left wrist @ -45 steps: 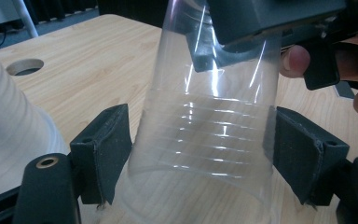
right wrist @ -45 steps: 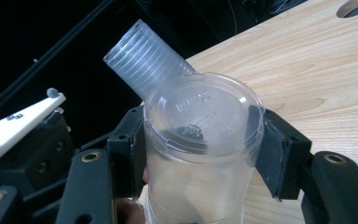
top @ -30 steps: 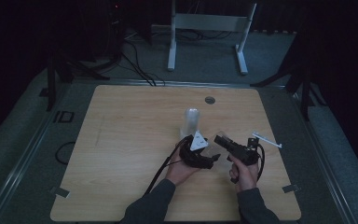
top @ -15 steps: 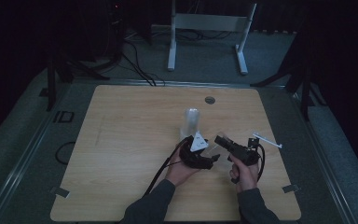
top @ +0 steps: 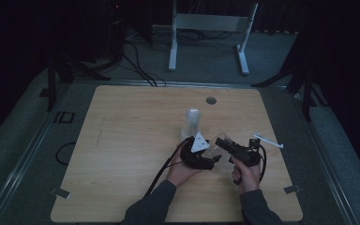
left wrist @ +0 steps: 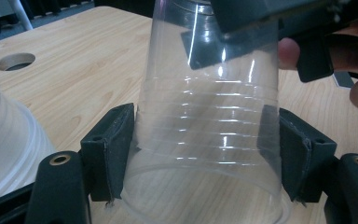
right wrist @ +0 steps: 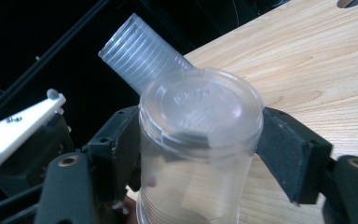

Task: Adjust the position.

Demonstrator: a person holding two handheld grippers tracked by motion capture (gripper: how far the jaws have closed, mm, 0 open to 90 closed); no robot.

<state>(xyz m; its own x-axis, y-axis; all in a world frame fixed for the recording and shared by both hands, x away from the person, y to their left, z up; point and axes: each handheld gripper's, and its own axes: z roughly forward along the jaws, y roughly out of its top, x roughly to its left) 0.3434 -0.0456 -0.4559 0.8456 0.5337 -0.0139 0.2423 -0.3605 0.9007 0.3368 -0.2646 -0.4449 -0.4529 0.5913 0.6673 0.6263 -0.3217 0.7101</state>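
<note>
I have a clear plastic cup [left wrist: 209,135] held between my two hands over the near-right part of the counter [top: 122,140], at about five o'clock from the cup stack [top: 193,122] standing mid-counter. What has just changed is the grip — the left gripper [top: 207,161] has been closing its jaws, and its pads now press the cup's ribbed wall near the rim from both sides. Meanwhile the right gripper [top: 224,142] has been opening; its jaws flank the cup's base end, the right pad standing off it, so I read them as released. To me that looks like a handover — the cup now rides with the left hand.
</note>
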